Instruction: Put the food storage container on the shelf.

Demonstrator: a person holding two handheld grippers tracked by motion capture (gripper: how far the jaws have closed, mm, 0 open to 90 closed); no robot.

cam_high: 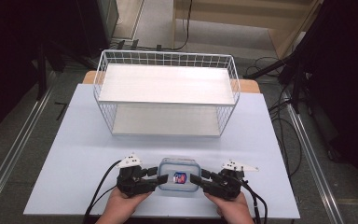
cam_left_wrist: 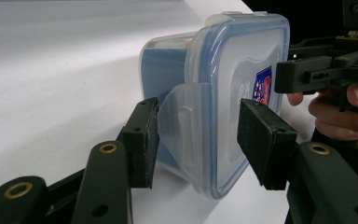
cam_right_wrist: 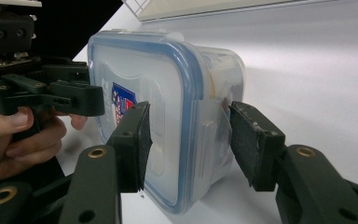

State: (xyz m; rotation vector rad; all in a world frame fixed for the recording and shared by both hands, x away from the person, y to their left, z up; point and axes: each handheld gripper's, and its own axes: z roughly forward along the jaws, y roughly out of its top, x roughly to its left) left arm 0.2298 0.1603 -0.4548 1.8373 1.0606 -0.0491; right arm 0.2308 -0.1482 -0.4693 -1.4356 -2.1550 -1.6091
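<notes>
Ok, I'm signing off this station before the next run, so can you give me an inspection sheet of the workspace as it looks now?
Surface: pale table, bare apart from the items below.
Job's things: clear lidded box with blue seal at the near edge; white wire rack with two shelves behind it, nothing on the shelves.
Clutter: nothing seen.
Grippers: left tongs straddle the box's side latch, right tongs the opposite latch; whether the pads press cannot be told.
Cables: one trails from each gripper; more lie on the floor at right.
Surroundings: grey floor, dark stands at both sides.
</notes>
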